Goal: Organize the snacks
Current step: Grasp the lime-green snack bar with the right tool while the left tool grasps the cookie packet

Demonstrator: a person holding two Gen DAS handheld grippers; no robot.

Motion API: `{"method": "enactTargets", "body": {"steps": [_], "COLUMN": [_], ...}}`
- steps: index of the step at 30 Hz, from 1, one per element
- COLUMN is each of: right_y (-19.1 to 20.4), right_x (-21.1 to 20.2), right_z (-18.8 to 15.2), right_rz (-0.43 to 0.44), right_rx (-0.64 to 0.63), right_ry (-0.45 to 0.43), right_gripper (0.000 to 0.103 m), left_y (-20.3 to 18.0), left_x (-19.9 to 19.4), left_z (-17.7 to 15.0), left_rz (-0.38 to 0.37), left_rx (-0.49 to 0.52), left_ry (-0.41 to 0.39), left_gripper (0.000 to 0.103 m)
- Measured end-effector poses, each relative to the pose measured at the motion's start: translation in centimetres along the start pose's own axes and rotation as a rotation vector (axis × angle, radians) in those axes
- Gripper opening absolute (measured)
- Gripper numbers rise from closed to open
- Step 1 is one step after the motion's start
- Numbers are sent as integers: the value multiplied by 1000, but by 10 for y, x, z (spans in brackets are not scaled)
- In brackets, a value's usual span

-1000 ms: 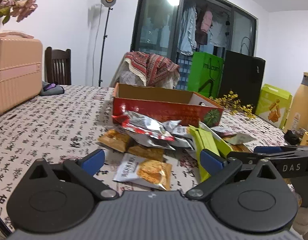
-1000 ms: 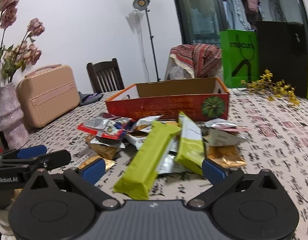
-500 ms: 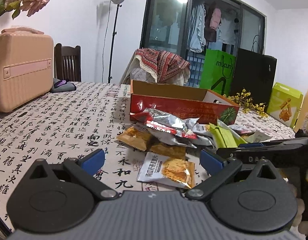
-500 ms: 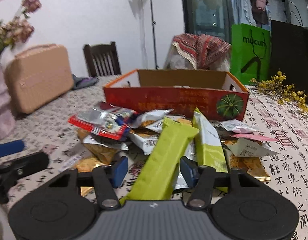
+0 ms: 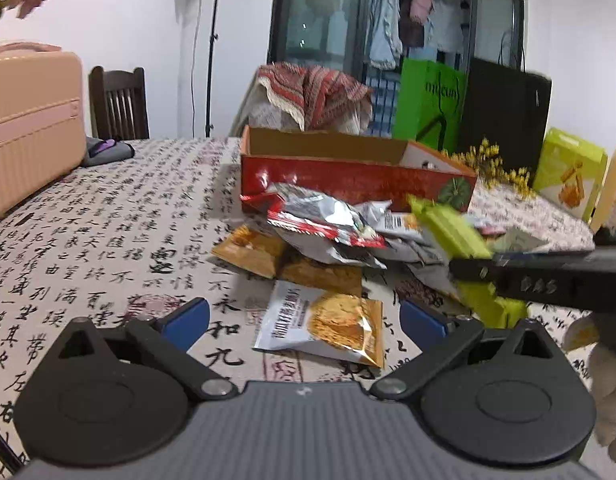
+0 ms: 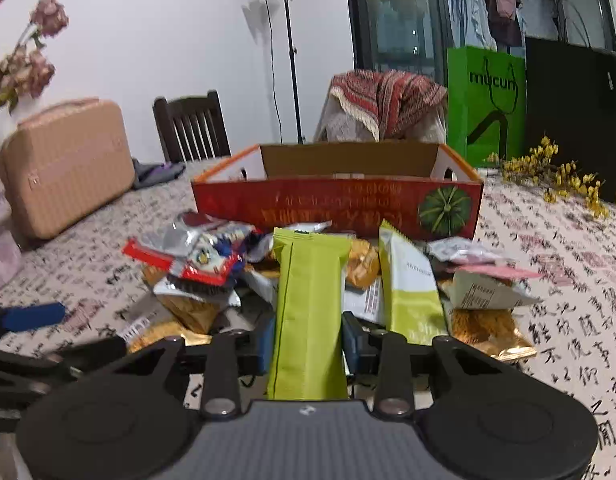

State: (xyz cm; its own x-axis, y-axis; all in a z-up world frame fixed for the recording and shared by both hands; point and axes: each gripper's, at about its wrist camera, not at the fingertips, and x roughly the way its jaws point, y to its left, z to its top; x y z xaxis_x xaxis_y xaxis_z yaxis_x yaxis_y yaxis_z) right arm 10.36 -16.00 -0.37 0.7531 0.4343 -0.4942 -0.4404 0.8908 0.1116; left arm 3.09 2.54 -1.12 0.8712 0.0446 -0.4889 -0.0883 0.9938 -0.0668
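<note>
A pile of snack packets (image 5: 331, 236) lies on the table in front of an open red cardboard box (image 5: 347, 176). My right gripper (image 6: 308, 338) is shut on a long green snack bar (image 6: 308, 304), whose far end points toward the red box (image 6: 335, 208). A second green bar (image 6: 411, 284) lies just to its right. In the left wrist view the held green bar (image 5: 447, 224) shows at the right with the right gripper across it. My left gripper (image 5: 304, 320) is open and empty, with an orange cracker packet (image 5: 327, 324) lying between its fingers.
A pink suitcase (image 5: 28, 120) stands at the table's left, with a dark chair (image 5: 118, 104) behind. A vase of dried pink flowers (image 6: 0, 220) is at far left. Yellow flowers (image 6: 555, 172), green and black bags (image 6: 487, 100) and a yellow-green carton (image 5: 567, 176) stand at the right.
My right gripper has moved forward and closed from open onto the long green snack bar. My left gripper has stayed open and drifted slightly closer to the orange cracker packet.
</note>
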Motion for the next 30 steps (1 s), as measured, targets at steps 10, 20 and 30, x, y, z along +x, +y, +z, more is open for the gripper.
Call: {"method": "enactTargets", "body": {"steps": [10, 20, 30], "right_y": [-20, -35, -37], "right_x": [-22, -33, -45], "right_z": [2, -2, -8], "right_rz": [1, 9, 20], "right_rx": [17, 41, 50], "right_ry": [-88, -118, -132], "right_gripper": [33, 33, 33], "left_y": [-20, -20, -20], "left_x": [43, 52, 33], "left_z": [10, 8, 8], "left_rz": [67, 59, 18], "left_rx": [63, 44, 18], "left_ry": [136, 212, 193], "left_gripper": [103, 92, 56]}}
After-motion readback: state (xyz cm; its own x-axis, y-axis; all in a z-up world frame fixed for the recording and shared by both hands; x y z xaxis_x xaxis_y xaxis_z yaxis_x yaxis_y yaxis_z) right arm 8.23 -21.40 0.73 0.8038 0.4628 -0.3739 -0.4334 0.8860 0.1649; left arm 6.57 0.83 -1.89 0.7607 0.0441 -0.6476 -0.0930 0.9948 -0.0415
